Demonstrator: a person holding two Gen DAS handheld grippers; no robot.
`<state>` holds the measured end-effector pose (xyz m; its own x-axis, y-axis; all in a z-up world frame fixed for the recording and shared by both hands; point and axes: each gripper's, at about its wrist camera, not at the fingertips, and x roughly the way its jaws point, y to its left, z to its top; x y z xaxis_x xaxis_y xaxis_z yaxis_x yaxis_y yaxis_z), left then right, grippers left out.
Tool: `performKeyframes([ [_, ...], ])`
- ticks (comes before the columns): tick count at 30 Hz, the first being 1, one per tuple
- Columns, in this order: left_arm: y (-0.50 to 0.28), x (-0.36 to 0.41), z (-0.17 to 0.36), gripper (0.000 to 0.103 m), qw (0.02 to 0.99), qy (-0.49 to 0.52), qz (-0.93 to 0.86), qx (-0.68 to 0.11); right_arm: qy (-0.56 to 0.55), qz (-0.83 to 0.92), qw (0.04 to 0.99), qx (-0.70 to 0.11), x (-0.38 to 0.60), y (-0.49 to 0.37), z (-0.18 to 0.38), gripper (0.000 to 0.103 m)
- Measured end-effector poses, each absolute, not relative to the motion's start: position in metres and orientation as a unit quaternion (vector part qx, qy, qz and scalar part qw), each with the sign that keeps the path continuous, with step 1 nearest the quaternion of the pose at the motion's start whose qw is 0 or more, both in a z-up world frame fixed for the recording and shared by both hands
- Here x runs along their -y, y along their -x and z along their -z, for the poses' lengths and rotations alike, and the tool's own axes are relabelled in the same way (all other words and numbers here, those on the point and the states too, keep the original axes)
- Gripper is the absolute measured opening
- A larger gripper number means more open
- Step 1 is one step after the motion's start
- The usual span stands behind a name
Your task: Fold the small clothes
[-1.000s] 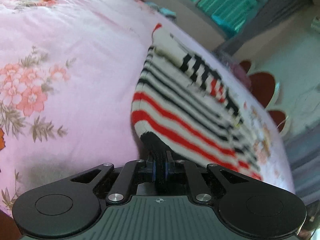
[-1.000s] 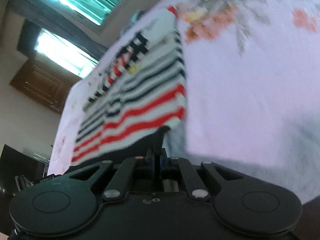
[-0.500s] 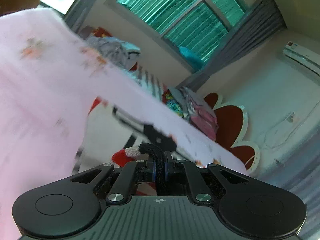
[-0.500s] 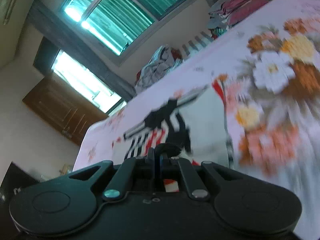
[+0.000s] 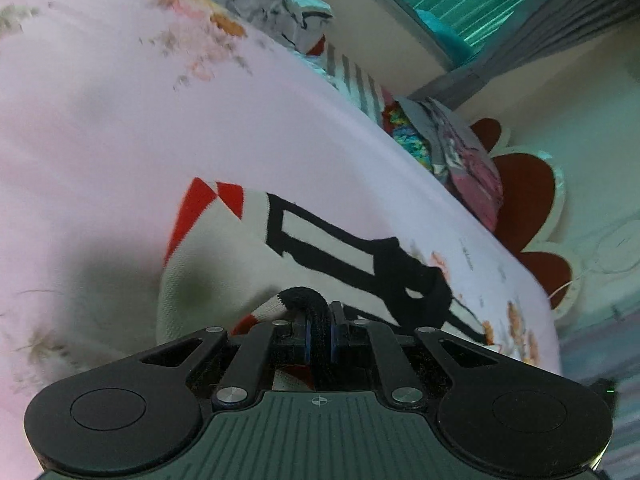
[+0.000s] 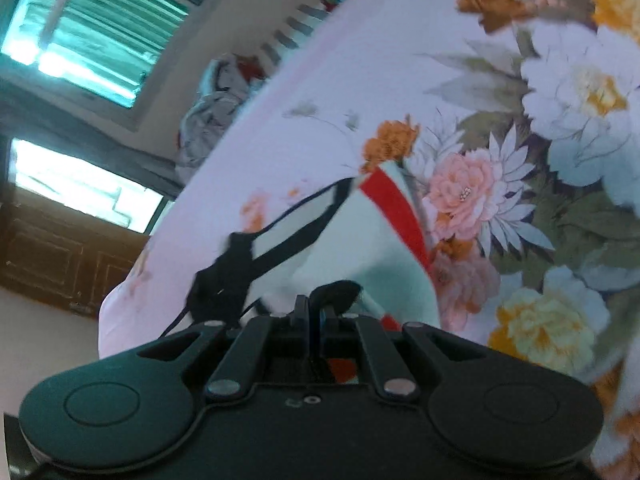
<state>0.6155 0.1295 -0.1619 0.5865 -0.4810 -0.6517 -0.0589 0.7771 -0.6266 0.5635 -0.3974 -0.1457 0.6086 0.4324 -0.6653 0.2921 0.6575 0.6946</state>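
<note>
— Since a moment ago, both grippers have swung low over the bed (image 5: 120, 128); the sweater (image 5: 248, 248) lies flat beside its flower print.
— Left gripper (image 5: 319, 334) and right gripper (image 6: 315, 320) each clamp the black hem; uneven release could skew the fold.
</note>
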Motion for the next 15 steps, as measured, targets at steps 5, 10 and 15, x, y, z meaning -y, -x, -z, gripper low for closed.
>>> performKeyframes([
  [5, -0.625, -0.136, 0.176, 0.008, 0.83, 0.355, 0.141, -0.405, -0.442, -0.044, 0.789, -0.425, 0.4, -0.58, 0.158, 0.013],
  [10, -0.635, -0.133, 0.183, 0.017, 0.833, 0.349, 0.152, -0.401, -0.428, -0.022, 0.818, -0.382, 0.403, -0.587, 0.15, 0.044],
  [15, -0.626, -0.142, 0.176, 0.073, 0.86, 0.341, 0.142, -0.353, -0.384, -0.025, 0.847, -0.367, 0.405, -0.578, 0.14, 0.045],
])
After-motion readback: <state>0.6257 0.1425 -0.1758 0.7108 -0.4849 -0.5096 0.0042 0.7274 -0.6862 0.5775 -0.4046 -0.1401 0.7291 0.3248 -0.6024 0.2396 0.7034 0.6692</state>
